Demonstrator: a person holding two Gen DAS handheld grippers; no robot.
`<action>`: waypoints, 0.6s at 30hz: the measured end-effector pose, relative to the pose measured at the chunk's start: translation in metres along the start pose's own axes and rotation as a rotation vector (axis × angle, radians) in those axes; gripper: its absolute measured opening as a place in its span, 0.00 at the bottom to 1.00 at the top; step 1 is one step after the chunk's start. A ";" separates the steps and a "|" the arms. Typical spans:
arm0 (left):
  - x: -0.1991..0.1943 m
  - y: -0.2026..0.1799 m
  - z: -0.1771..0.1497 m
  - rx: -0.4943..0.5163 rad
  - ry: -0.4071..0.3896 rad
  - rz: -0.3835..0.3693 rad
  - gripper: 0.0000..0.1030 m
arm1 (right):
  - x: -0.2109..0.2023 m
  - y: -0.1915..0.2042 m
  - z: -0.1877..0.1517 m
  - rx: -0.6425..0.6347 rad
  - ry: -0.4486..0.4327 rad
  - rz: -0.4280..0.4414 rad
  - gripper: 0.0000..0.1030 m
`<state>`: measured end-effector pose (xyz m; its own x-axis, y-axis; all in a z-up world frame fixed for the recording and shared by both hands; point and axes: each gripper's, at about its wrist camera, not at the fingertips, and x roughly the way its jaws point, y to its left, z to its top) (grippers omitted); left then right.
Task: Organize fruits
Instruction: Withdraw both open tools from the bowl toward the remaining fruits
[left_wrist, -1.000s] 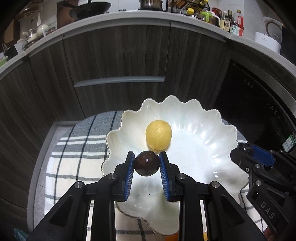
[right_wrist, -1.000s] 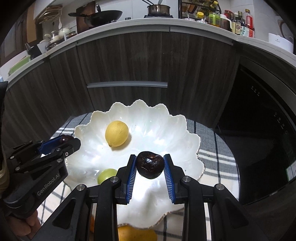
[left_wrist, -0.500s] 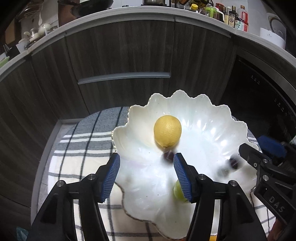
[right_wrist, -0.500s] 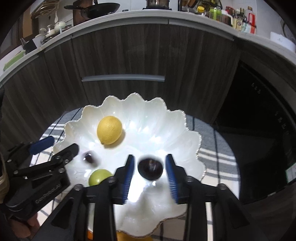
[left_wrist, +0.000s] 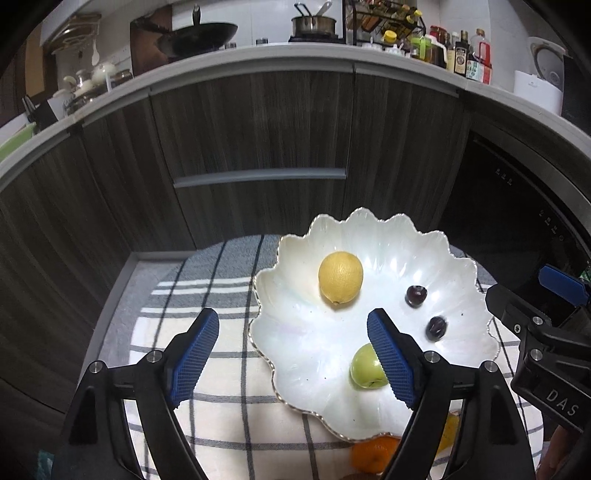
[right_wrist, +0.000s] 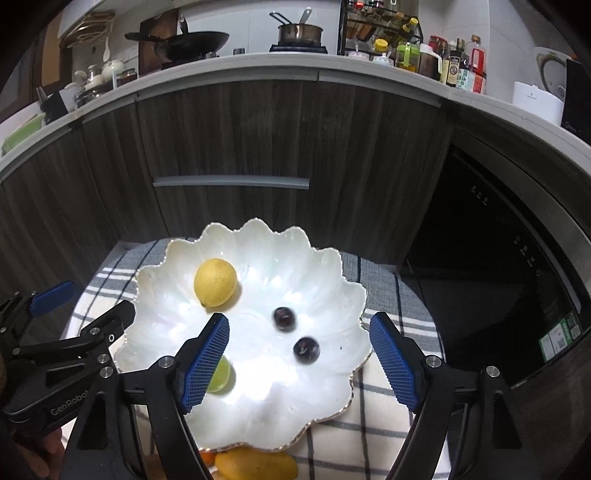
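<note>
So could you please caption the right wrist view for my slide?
Open right gripper above the scalloped white bowl holding a lemon, two dark plums and green fruit.

Scalloped dish (left_wrist: 454, 258): glossy, pearly white glaze, thin gilt rim. On its glaze: lemon (left_wrist: 340, 277) with matt, pitted rind; two dark plums (right_wrist: 306, 350) smooth and shiny; green fruit (left_wrist: 365, 367) smooth, waxy. Under the dish: checked cloth (left_wrist: 221, 369), woven, matt. Behind the dish: cabinet fronts (left_wrist: 258, 129) in dark wood grain, satin, with brushed metal handle (left_wrist: 258, 177). Gripper pads (right_wrist: 207, 363) nearest the dish: blue, ribbed rubbery texture on matt black plastic fingers.
</note>
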<state>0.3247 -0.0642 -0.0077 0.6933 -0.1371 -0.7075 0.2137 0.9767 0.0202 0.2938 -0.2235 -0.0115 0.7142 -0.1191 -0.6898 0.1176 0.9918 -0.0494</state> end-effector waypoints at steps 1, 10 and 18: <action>-0.005 0.001 0.000 -0.001 -0.005 0.000 0.80 | -0.005 0.000 0.000 0.001 -0.006 0.000 0.77; -0.041 0.003 -0.011 0.008 -0.039 0.002 0.80 | -0.045 0.002 -0.006 0.002 -0.041 0.007 0.77; -0.064 0.002 -0.022 0.020 -0.061 0.009 0.80 | -0.066 0.006 -0.015 -0.017 -0.052 0.006 0.77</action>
<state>0.2657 -0.0500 0.0217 0.7359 -0.1389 -0.6627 0.2206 0.9745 0.0407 0.2376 -0.2085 0.0230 0.7497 -0.1148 -0.6518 0.1019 0.9931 -0.0578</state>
